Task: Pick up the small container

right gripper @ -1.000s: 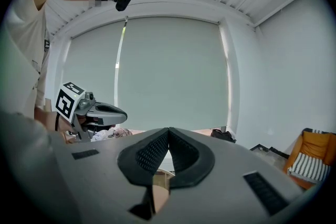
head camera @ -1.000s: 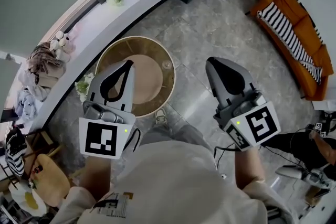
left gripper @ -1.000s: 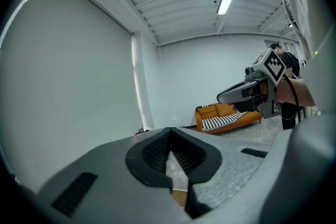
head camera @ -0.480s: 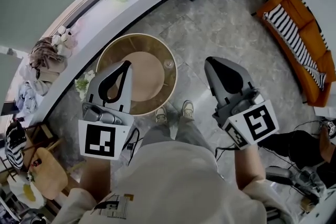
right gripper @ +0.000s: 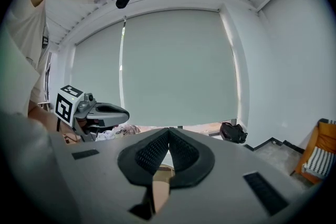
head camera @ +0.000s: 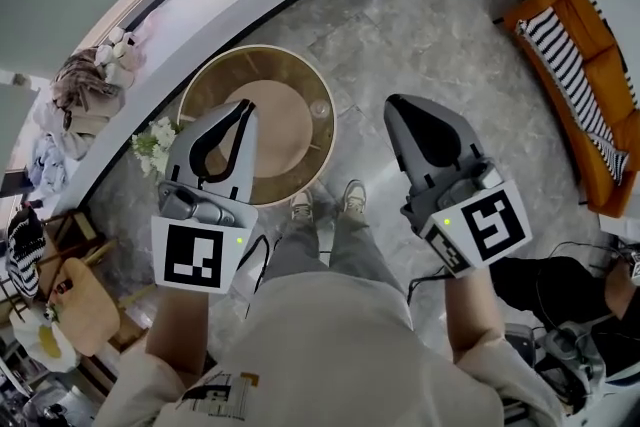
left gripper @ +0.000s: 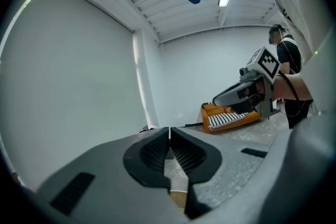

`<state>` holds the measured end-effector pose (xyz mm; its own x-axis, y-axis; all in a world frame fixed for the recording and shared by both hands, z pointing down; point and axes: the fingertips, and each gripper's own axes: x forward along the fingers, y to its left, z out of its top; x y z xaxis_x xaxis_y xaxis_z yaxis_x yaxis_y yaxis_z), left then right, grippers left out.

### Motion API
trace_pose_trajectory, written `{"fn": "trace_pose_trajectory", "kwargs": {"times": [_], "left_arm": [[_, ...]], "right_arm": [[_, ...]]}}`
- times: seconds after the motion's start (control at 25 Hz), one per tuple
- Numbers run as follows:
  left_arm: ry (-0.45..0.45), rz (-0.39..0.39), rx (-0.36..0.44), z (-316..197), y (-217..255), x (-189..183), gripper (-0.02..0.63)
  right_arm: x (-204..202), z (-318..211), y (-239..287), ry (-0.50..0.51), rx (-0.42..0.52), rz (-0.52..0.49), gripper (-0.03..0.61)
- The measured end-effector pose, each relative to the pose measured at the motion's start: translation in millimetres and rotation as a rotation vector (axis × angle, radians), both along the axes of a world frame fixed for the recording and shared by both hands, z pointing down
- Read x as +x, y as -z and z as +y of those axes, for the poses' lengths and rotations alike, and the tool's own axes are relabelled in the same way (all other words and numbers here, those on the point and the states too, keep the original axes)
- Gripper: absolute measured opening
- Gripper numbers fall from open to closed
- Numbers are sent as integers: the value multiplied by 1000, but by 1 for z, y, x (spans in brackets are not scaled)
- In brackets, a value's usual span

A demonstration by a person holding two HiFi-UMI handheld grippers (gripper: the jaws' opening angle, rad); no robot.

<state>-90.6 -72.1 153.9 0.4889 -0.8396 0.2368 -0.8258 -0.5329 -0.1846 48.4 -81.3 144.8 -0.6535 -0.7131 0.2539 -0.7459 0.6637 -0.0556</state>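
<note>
Small container [head camera: 320,109]: stood on the round surface [head camera: 215,85], close to its rim on the side toward the right gripper; nothing touched it; too small for finer detail.
Round surface: wooden rim with a paler inner disc; the container sat at that disc's edge.
Left gripper [head camera: 243,107]: in the head view its tips lay over the surface's inner disc, apart from the container; height above the surface could not be told.
Left jaws: clenched, ribbed pads meeting at the tips, nothing between them.
Right gripper [head camera: 392,103]: off the surface, over the grey stone floor [head camera: 430,25], beyond the rim nearest the container.
Right jaws: clenched tip to tip, empty.
Shoes [head camera: 325,205]: the person's feet on the floor, just outside the surface's near rim.
Flowers [head camera: 152,143]: white bunch beside the surface's rim, on the left gripper's side.
Ledge [head camera: 200,20]: long pale ledge curving behind the surface.
Sofa [head camera: 600,115]: orange, with a striped throw, well apart from the surface, past the right gripper.
</note>
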Motion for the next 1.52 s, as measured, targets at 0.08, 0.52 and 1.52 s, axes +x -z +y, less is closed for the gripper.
{"fn": "trace_pose_trajectory", "kwargs": {"times": [0.08,0.52,1.52], "left_arm": [[-7,-7,1,-3,-6,5,8],[-40,37,-31,-46,-58,19,57],[-317,-62,-175,-103,-338,76,310]], "right_arm": [[-1,-4,-4,12,-1,-2,6],[-15,-52,-58,53,-35,16,6],[-17,-117,-266,39,-204,29,6]]}}
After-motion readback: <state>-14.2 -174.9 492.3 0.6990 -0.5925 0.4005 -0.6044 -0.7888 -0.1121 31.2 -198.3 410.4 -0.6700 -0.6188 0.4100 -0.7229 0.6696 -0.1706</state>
